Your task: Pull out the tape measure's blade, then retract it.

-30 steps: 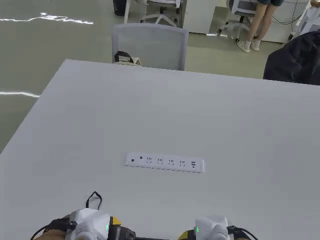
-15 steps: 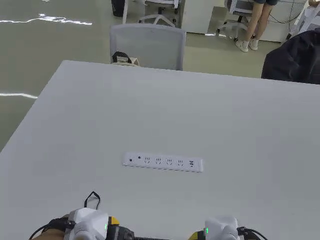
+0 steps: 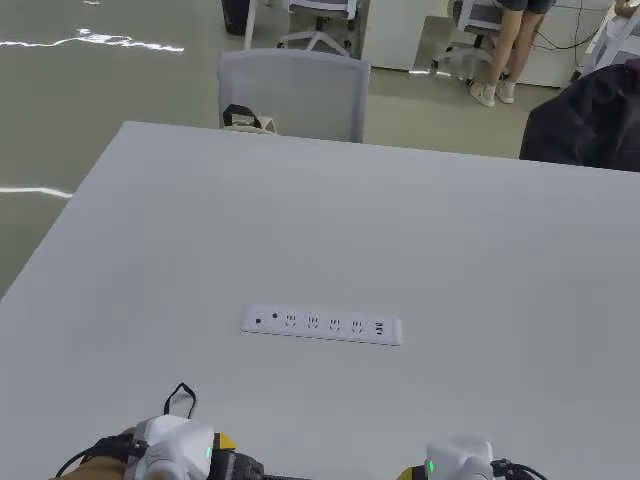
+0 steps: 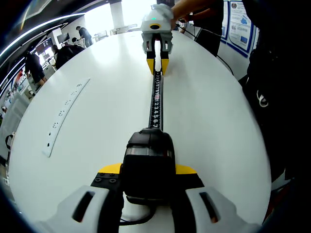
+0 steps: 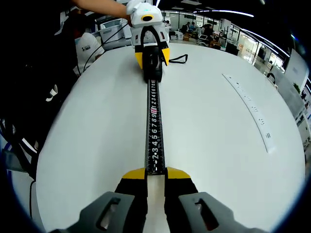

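My left gripper (image 4: 148, 170) is shut on the black tape measure case (image 4: 148, 162), which rests on the white table (image 3: 350, 220). The black numbered blade (image 4: 156, 102) runs out of the case across the table to my right gripper (image 4: 158, 65). In the right gripper view, my right gripper (image 5: 155, 174) is shut on the blade (image 5: 153, 126) at its end. The case (image 5: 152, 63) sits far off in the left gripper (image 5: 152, 56). In the head view the left gripper (image 3: 185, 455) and right gripper (image 3: 460, 465) sit at the bottom edge.
A white power strip (image 3: 321, 325) lies mid-table, beyond the grippers. The case's black wrist strap (image 3: 180, 400) lies beside the left gripper. A grey chair (image 3: 293, 92) stands at the table's far edge. A person stands further back.
In the head view the right gripper has moved to the right, away from the left one, widening the gap between them. The left gripper has stayed in place.
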Available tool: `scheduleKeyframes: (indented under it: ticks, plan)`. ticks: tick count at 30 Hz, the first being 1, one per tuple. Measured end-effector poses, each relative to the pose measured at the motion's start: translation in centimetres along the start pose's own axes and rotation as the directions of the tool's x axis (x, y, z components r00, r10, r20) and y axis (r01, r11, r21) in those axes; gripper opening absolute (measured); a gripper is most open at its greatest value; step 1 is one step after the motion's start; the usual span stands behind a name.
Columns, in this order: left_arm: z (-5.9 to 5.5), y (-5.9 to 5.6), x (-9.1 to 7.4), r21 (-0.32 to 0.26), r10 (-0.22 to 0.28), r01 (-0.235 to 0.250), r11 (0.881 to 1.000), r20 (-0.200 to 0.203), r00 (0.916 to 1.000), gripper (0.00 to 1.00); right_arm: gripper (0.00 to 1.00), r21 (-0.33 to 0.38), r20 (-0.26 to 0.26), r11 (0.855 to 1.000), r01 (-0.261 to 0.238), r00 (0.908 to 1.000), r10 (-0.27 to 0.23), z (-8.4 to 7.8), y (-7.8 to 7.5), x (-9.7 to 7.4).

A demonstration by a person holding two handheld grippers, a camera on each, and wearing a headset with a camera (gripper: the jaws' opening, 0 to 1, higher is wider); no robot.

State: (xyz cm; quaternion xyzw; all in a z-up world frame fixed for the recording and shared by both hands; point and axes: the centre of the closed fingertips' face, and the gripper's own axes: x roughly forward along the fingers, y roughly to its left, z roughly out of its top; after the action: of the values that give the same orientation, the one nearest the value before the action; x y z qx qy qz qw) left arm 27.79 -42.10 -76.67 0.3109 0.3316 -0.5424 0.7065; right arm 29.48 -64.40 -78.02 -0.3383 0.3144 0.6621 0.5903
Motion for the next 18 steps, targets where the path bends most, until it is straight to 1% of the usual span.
scheduleKeyframes:
  ticks: [14,18]
  plan:
    - [0.7,-0.1,-0.4,0.000,0.001,-0.001,1.000,-0.003,1.0000,0.33,0.10,-0.010,-0.023,1.000,0.005,0.9997,-0.006,-1.3,-0.2,-1.0]
    - [0.6,-0.1,-0.4,-0.001,0.002,-0.002,1.000,-0.005,1.0000,0.33,0.10,-0.009,-0.028,1.000,0.006,0.9996,-0.006,-1.9,-0.4,-1.3]
